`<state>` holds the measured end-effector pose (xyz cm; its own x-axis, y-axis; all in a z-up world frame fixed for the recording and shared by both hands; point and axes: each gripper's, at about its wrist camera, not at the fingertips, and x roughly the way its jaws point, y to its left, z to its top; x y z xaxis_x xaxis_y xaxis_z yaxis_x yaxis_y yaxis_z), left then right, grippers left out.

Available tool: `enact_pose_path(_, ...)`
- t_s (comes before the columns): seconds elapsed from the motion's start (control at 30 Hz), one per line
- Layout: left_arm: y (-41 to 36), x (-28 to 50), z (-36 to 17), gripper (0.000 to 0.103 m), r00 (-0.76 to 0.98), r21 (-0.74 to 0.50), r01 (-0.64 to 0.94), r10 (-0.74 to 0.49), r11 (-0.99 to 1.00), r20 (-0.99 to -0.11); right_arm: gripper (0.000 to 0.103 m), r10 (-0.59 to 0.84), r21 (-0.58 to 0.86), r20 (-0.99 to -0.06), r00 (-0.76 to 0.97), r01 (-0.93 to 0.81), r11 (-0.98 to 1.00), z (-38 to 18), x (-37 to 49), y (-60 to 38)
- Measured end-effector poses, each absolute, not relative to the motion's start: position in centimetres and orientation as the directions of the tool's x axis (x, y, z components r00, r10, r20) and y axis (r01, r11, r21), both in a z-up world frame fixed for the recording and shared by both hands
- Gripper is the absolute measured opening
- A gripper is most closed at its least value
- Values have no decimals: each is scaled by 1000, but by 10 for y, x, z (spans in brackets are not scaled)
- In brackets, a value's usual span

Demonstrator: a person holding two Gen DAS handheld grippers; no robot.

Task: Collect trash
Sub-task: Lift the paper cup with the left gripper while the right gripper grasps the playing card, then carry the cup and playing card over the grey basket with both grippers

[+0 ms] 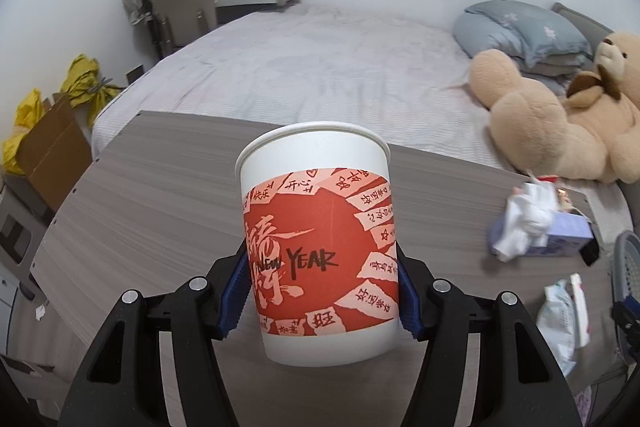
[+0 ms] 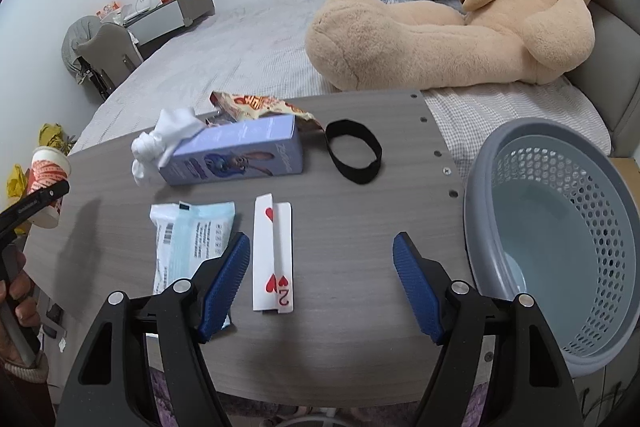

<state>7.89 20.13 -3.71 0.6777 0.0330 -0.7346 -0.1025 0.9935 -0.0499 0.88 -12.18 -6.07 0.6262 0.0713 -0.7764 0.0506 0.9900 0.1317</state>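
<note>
My left gripper (image 1: 320,261) is shut on a white paper cup (image 1: 316,239) with a red "New Year" print, its blue pads (image 1: 234,291) pressing both sides. The cup hangs upright above the grey wooden table (image 1: 140,187). The right wrist view shows the same cup (image 2: 48,163) off the table's left end. My right gripper (image 2: 321,241) is open above the table (image 2: 340,347) with nothing between its fingers. Beneath it lies a folded two-of-hearts card (image 2: 273,255), with a white-and-teal wipes packet (image 2: 192,239) to its left.
A purple box (image 2: 236,155) stuffed with white tissue (image 2: 160,143), a snack wrapper (image 2: 256,107) and a black band (image 2: 354,157) lie farther back. A grey mesh basket (image 2: 560,235) stands at the table's right end. Behind are a bed and a big teddy bear (image 2: 460,27).
</note>
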Motion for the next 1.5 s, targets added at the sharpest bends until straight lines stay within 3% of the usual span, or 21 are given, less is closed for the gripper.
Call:
enact_pose_path(0.5,143,42,-25,60,684,-64,8,-52,998,-728,70,74,66,-812,579,-34,997,-91,25,-94)
enact_pose_path(0.57,139,39,-25,60,684,-56,17,-53,998,-727,67,67,54,-813,578,-39,998,-92,26,-92)
enact_pose_path(0.77,127,32,-21,60,687,-50,40,-64,998,-724,45,68,40,-828,557,-61,997,-99,29,-88)
enact_pose_path(0.9,121,30,-20,60,687,-48,52,-71,997,-723,24,70,37,-824,562,-70,997,-99,28,-89)
enact_pose_path(1.1,107,27,-18,60,684,-45,86,-92,995,-724,16,90,68,-817,570,-60,996,-96,25,-98)
enact_pose_path(1.5,69,23,-15,60,678,-52,159,-147,986,-720,16,121,130,-783,610,-29,991,-75,9,-125)
